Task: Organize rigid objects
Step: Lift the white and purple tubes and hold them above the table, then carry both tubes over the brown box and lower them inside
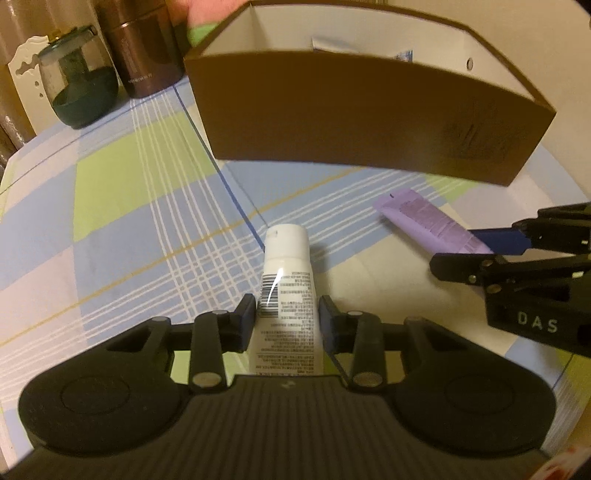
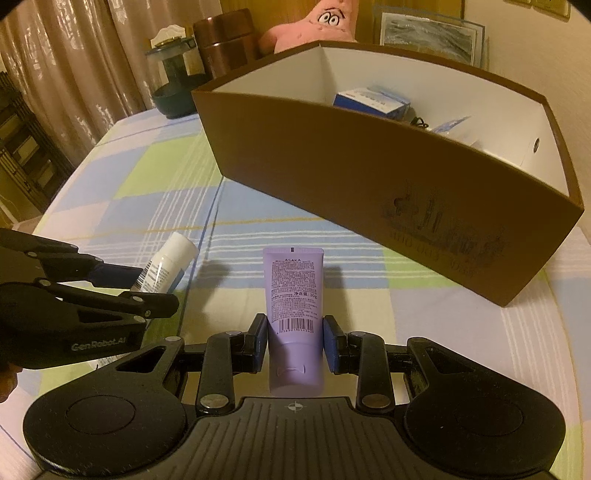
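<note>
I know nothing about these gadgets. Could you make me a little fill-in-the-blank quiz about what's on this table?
1. The left claw grips a ____ tube.
2. The right claw grips a ____ tube.
3. Both tubes point toward the brown ____.
4. The pink plush toy sits ____ the box.

Missing words: white; purple; box; behind

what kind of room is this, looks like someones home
Most likely a home living or dining room: a checked tablecloth, curtains, a pink plush toy and a framed picture behind the brown box.
</note>
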Demonstrator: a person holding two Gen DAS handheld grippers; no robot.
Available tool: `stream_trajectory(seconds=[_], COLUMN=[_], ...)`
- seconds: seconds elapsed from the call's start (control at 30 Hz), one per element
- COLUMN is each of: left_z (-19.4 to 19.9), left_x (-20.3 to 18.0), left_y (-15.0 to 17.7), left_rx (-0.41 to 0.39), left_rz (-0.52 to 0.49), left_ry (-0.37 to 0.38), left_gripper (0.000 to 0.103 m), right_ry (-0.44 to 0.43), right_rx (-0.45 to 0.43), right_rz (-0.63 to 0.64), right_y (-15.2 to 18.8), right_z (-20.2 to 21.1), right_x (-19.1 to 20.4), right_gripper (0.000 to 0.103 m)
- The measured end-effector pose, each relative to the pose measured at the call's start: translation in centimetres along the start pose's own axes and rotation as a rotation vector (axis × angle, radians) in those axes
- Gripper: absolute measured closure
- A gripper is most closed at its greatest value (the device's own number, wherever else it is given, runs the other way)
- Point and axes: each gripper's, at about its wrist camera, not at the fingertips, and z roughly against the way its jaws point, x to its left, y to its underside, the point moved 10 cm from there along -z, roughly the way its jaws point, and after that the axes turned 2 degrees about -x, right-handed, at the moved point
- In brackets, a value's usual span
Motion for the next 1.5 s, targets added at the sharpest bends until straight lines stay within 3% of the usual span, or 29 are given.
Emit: stream_trajectory(seconds=[0.83, 1.5], left_z=[5.3, 6.3], left_x=[-1.9, -7.0], left_y=[-5.5, -14.0], left_rx=[-0.137, -0.238], left_rz=[-0.026, -0.094], left_ry=[0.009, 0.049], left_gripper=[0.069, 0.069], right_ry=[-0.012, 0.056], right_rx=[-0.114, -0.184], right_rz=[-0.007, -0.062], right_y=[-3.8, -9.0], right_z=[5.1, 8.1], right_x=[-0.2, -6.0], right_gripper=[0.071, 0.071])
